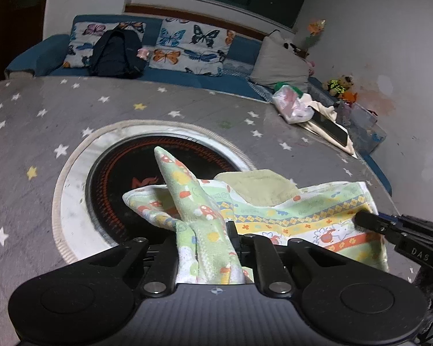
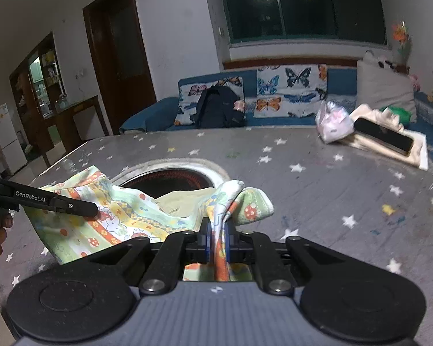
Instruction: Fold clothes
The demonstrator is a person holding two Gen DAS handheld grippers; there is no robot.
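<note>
Gripping a patterned cloth (image 1: 288, 216) at both ends, two sets of tongs hold it just above a star-printed worktop (image 1: 72, 109). Left tongs (image 1: 207, 230), at lower centre of the left view, are pinching a bunched green corner. Right tongs (image 2: 216, 239), at lower centre of the right view, are pinching another gathered edge. The cloth lies rumpled over a round burner (image 1: 115, 178). Folding looks barely begun: no neat crease shows, and smoothing remains.
</note>
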